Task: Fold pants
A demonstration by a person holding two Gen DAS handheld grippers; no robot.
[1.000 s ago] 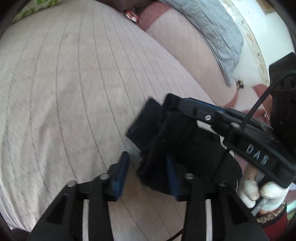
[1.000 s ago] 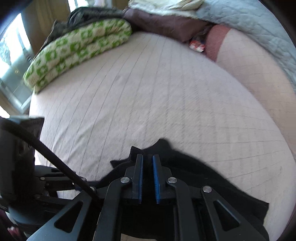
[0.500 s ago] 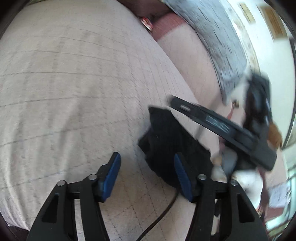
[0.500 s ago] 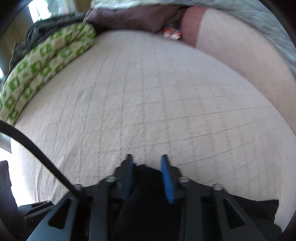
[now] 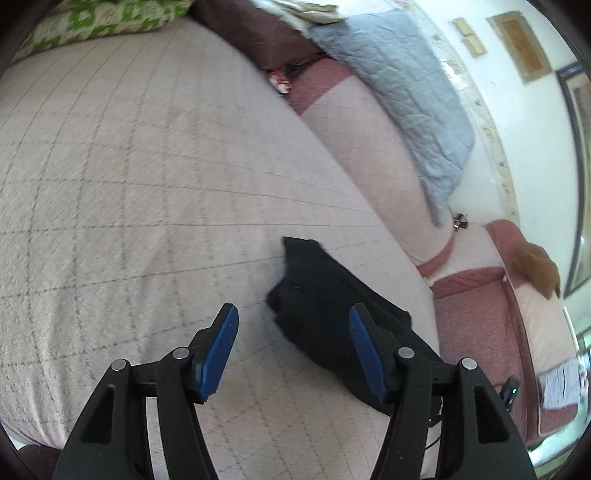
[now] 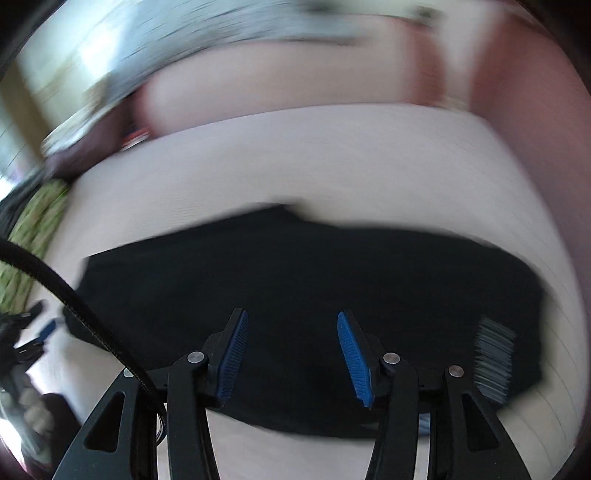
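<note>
Black pants [image 6: 295, 280] lie as a compact folded bundle near the edge of the pink checked bedspread [image 5: 147, 184]; folding looks mostly done, perhaps a final tidy left. Left gripper [image 5: 291, 343] stands parted, empty, beside the bundle. Right gripper [image 6: 291, 354] jaws are opening above the cloth, holding nothing. Fabric matte, soft-edged; right view blurred.

support: bed [image 5: 129, 166] | on it: black pants [image 5: 325, 306], green-patterned quilt [image 5: 92, 18]

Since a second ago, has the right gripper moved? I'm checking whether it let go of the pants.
Yes. The right gripper has swung right along the pants: the green quilt slid to the picture's left edge. Its jaws are opening, nothing pinched.
</note>
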